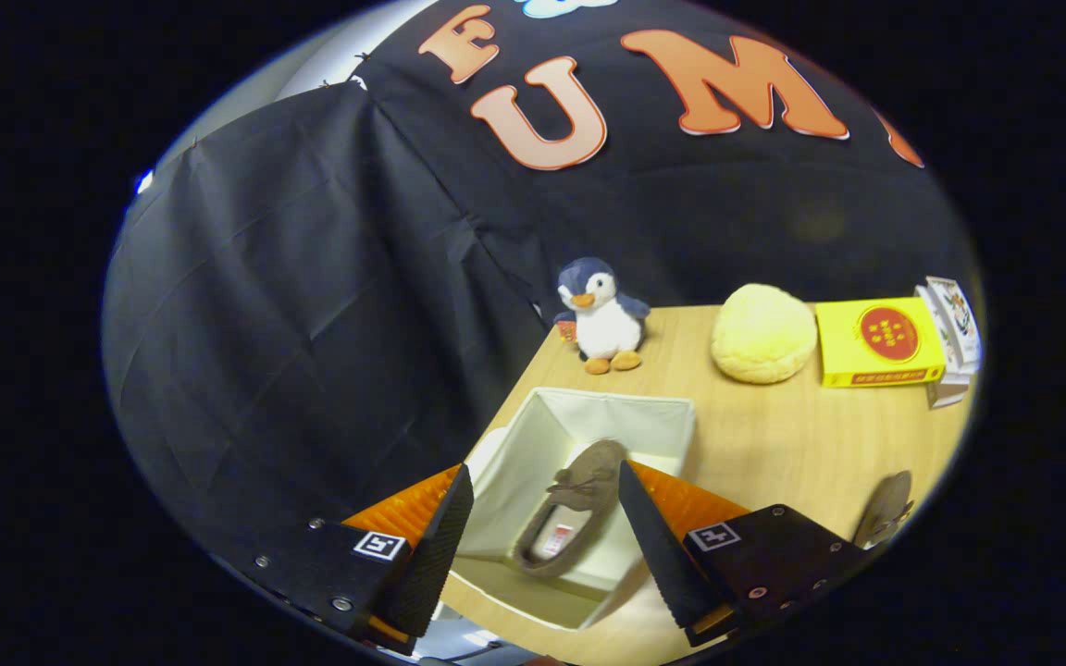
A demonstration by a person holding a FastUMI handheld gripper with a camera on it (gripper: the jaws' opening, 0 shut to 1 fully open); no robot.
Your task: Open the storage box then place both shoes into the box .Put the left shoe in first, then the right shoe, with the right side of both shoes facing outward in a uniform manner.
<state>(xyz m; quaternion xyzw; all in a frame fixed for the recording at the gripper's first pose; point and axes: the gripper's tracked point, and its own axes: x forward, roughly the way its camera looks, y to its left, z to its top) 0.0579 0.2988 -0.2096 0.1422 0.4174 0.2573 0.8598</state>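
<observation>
A cream fabric storage box (644, 416) stands open on the wooden table, just ahead of my fingers. One brown moccasin shoe (570, 513) with a small bow lies inside it, toe pointing away from me. A second brown shoe (885, 509) lies on the table to the right of my right finger. My gripper (547, 518) hovers above the box with its fingers wide apart and nothing between them. The near rim of the box is partly hidden behind the fingers.
Beyond the box stand a plush penguin (600, 314), a round yellow cushion (762, 333), a yellow carton (877, 340) and a white carton (954, 333). The black cloth wall closes off the table's left edge and back.
</observation>
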